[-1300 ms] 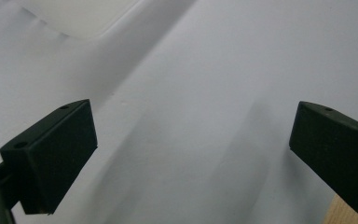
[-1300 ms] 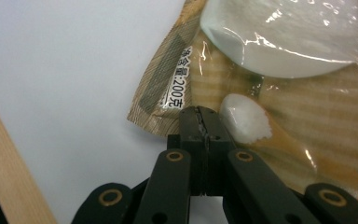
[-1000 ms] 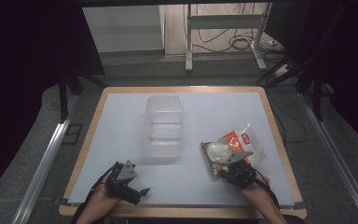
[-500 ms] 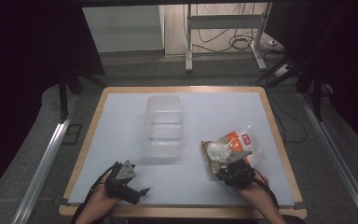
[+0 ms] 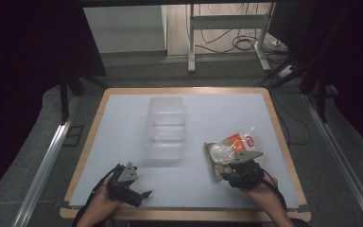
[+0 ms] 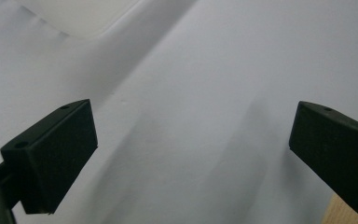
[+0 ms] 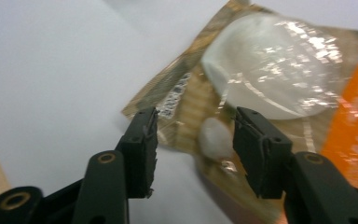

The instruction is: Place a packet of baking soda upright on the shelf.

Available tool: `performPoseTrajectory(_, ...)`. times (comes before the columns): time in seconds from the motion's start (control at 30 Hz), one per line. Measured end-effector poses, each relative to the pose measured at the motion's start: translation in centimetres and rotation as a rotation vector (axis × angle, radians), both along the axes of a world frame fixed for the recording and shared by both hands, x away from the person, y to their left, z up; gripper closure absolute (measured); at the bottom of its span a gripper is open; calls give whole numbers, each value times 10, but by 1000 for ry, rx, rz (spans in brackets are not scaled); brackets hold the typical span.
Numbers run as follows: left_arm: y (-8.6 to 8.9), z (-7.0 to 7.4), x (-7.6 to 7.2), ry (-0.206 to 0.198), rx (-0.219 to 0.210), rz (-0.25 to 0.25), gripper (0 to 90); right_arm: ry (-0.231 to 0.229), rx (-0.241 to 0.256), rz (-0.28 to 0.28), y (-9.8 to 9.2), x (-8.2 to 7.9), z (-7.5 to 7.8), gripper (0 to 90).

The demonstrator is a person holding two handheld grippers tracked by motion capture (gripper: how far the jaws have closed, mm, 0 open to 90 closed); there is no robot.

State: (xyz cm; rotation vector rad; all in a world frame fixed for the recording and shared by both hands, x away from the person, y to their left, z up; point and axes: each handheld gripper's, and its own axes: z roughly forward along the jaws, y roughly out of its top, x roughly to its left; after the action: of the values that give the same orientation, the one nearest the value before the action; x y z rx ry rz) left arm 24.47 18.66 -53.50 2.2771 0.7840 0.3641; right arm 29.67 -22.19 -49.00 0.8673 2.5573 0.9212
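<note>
Right gripper view has the right gripper (image 7: 193, 149) spread astride the near corner of the snack bag (image 7: 270, 93) lying flat on the table (image 5: 123, 137), probably to pinch it, while the left gripper (image 6: 191, 154) (spread, empty) waits beside the tub (image 5: 166, 127).

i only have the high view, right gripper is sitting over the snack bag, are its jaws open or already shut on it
Observer: Open. In the right gripper view the right gripper has its jaws apart, astride the near corner of the snack bag.
Operator: what's between the jaws
Observer: The brown edge of the bag with a small white lump; no pinch yet.
Operator: and the left one
Observer: The left gripper is wide open over the bare white table, with a corner of the clear container ahead of it.
</note>
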Motion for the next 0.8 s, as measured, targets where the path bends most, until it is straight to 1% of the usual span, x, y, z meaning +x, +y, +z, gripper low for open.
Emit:
performPoseTrajectory(0.1,0,0,0,2,0,1,10,-20,15,-24,-7,2,5,422)
performPoseTrajectory(0.2,0,0,0,0,0,1,10,-54,32,-64,-16,5,10,358)
performPoseTrajectory(0.27,0,0,0,1,1,0,10,-74,31,-88,-21,7,13,322)
performPoseTrajectory(0.3,0,0,0,0,1,1,10,-85,28,-94,-24,8,14,295)
performPoseTrajectory(0.33,0,0,0,0,1,1,10,-85,28,-94,-24,8,14,295)
performPoseTrajectory(0.37,0,0,0,0,2,1,9,-100,13,-104,-28,9,15,257)
performPoseTrajectory(0.43,0,0,0,-1,2,1,10,-108,4,-105,-29,9,15,246)
performPoseTrajectory(0.47,0,0,0,-1,2,1,10,-126,-12,-111,-33,9,16,218)
performPoseTrajectory(0.53,0,0,0,-1,2,1,10,-138,-12,-126,-37,10,18,195)
performPoseTrajectory(0.7,0,0,0,-4,4,1,9,-174,8,-209,-52,14,23,128)
performPoseTrajectory(0.77,0,0,0,-4,4,1,10,-181,11,-248,-58,16,24,108)
performPoseTrajectory(0.8,0,0,0,-4,4,0,10,-177,13,-261,-62,17,24,96)
